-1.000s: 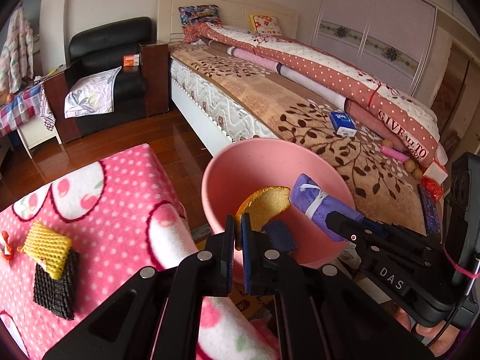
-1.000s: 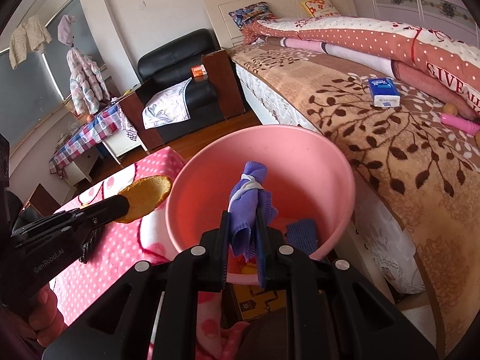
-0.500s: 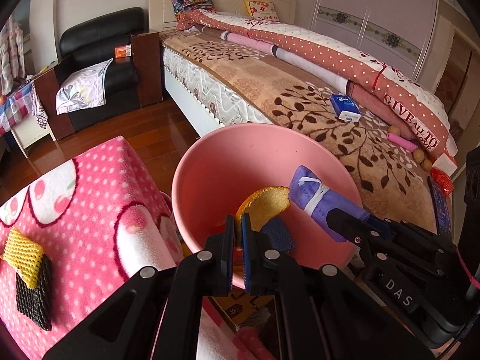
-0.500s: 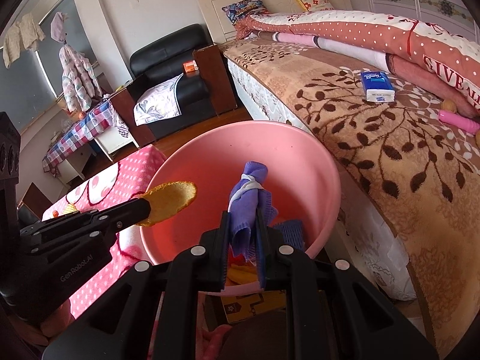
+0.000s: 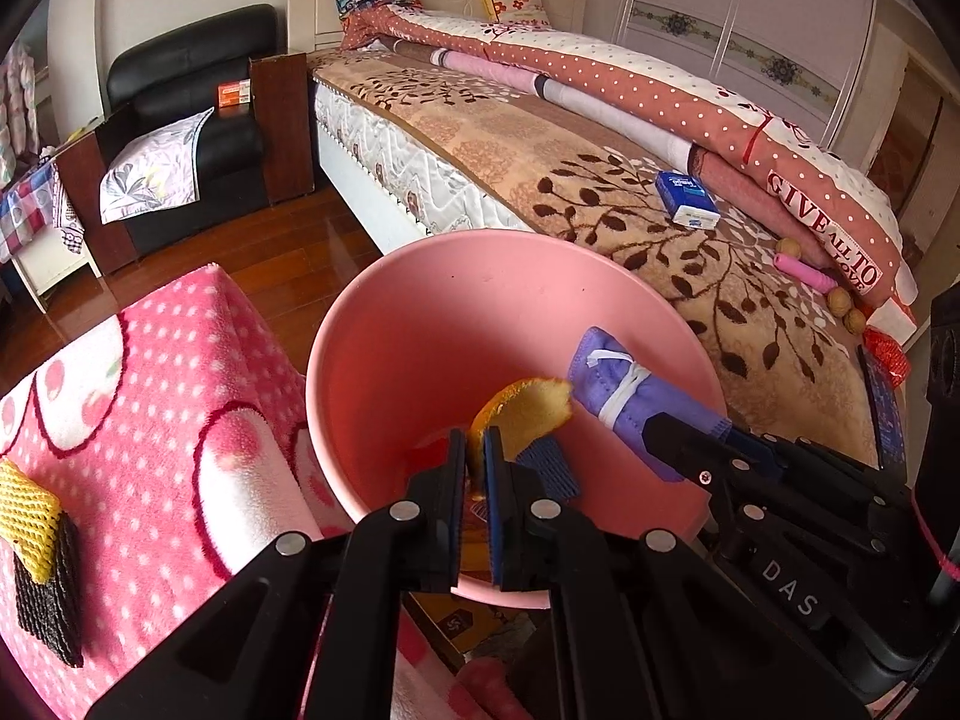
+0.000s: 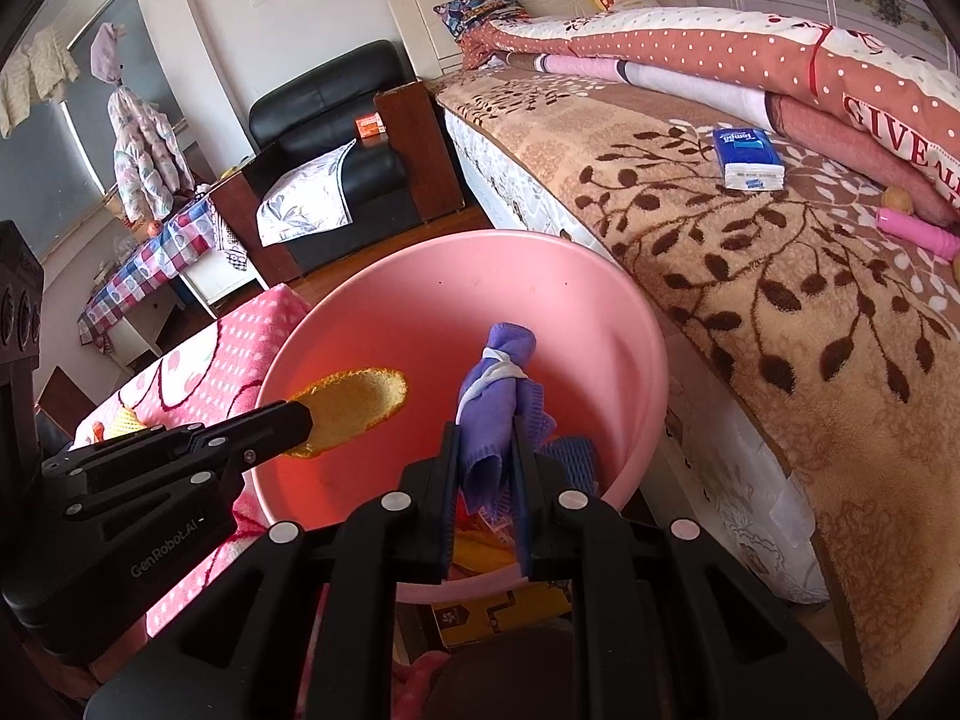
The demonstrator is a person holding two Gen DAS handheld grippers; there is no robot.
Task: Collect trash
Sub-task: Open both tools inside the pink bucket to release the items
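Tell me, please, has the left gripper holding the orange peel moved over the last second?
Yes: the left gripper carried the orange peel from beside the pink plastic bucket to over it.

Daylight is filling the room evenly and brightly, coming in from the window side at the left of the right wrist view, and a glare patch is shining on the wood floor (image 5: pixel 282 252) in the left wrist view. Soft shadows are falling inside the pink bin (image 6: pixel 456 324), its lower wall glowing reddish, while the black gripper bodies in the foreground are reading dark with little detail. Fisheye bending is curving the bed (image 5: pixel 540 138) and wardrobe (image 5: pixel 750 30) lines, black vignetting is cutting the corners, and focus is staying fairly sharp apart from mild softness at the rims.
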